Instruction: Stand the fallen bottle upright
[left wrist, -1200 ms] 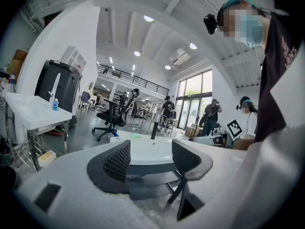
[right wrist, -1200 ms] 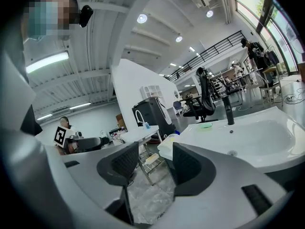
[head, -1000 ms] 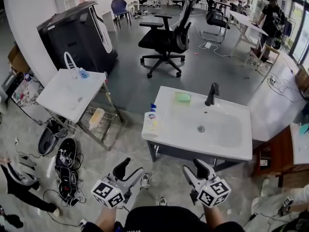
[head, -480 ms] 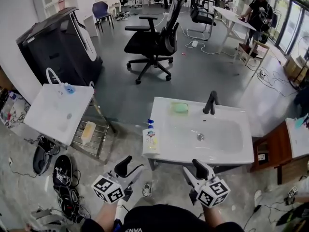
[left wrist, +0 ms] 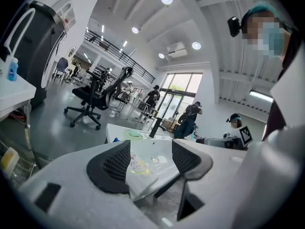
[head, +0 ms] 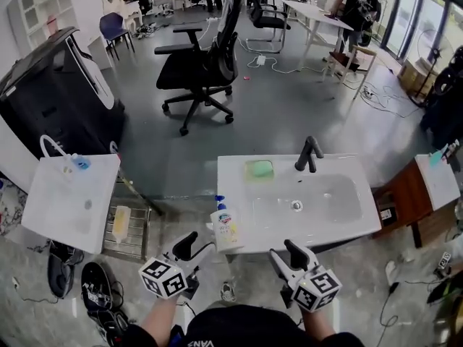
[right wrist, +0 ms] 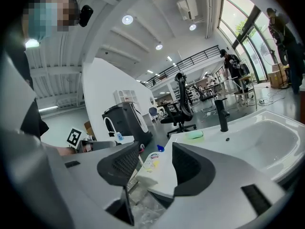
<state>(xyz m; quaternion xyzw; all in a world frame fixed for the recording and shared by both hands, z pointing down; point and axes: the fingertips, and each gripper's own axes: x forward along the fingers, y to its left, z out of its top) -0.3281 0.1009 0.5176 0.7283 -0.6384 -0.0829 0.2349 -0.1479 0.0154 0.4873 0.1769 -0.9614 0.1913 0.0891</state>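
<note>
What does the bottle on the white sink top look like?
The bottle looks like white plastic, with a blue cap and a colourful label. It lies on its side at the front left corner of the sink top, cap away from the person. Only the sink top touches it.

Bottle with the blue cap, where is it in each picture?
Head view: bottle lies on the sink's left edge, below centre.
Left gripper view: bottle low centre, seen past the open jaws.
Right gripper view: bottle low centre, past the open jaws.
Shared landmark: black tap.
</note>
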